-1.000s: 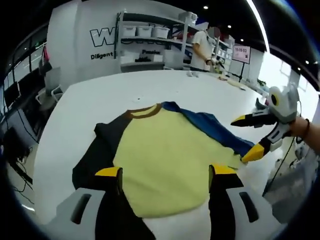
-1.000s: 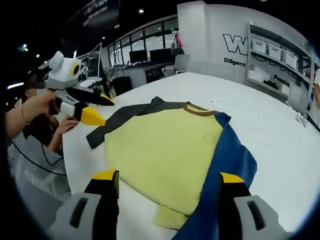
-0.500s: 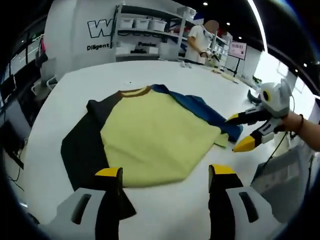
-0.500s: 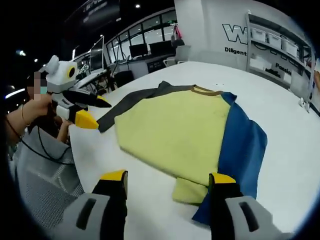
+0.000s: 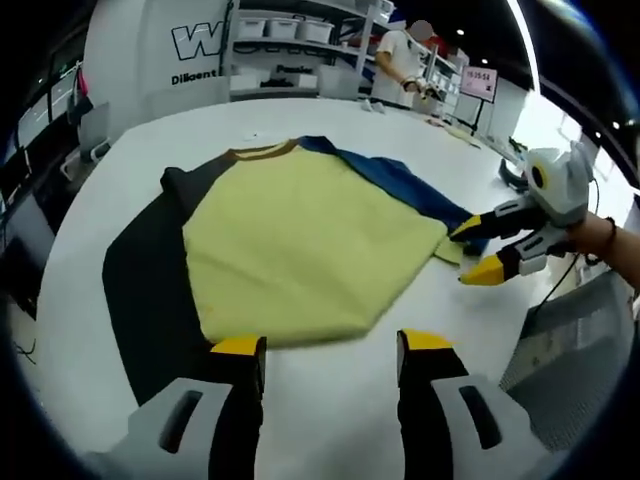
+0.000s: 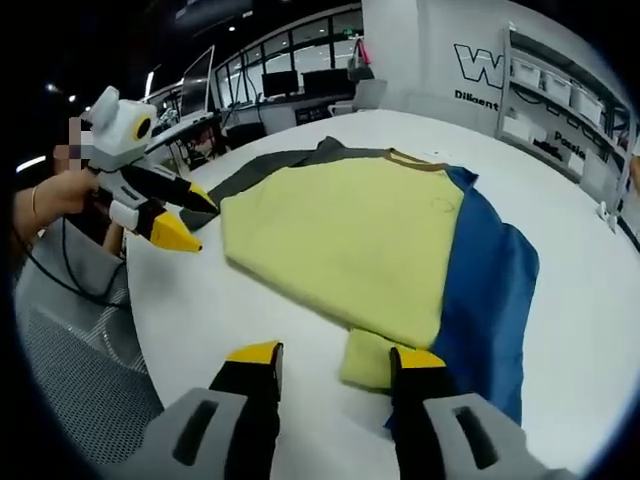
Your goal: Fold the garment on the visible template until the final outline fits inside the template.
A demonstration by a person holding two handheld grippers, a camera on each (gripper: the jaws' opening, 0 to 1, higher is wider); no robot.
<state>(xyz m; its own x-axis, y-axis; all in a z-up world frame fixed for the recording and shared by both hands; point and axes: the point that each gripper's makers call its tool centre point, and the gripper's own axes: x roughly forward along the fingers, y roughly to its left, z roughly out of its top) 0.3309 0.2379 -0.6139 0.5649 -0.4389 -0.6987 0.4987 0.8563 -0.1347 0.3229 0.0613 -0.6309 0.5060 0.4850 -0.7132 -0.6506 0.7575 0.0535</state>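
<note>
A long-sleeved garment lies spread flat on the white table (image 5: 330,420). It has a yellow body (image 5: 300,250), a brown collar (image 5: 262,151), a black sleeve (image 5: 140,290) and a blue sleeve (image 5: 400,185). My left gripper (image 5: 333,345) hovers open just short of the yellow hem, holding nothing. My right gripper (image 5: 475,250) is open beside the blue sleeve's end. In the right gripper view, my right gripper (image 6: 337,355) stands open over a small yellow corner (image 6: 365,360) next to the blue sleeve (image 6: 490,290). The left gripper (image 6: 192,220) hangs open near the black sleeve (image 6: 250,175).
Shelves with white bins (image 5: 290,30) and a standing person (image 5: 400,65) are beyond the table's far edge. Small items (image 5: 450,130) lie at the far right of the table. A mesh chair (image 6: 80,350) sits by the near edge. Desks with monitors (image 6: 300,90) stand behind.
Both views have shifted, so the garment sits a bit farther from the jaws. The gaps between both grippers' jaws have narrowed somewhat. The garment lies as before.
</note>
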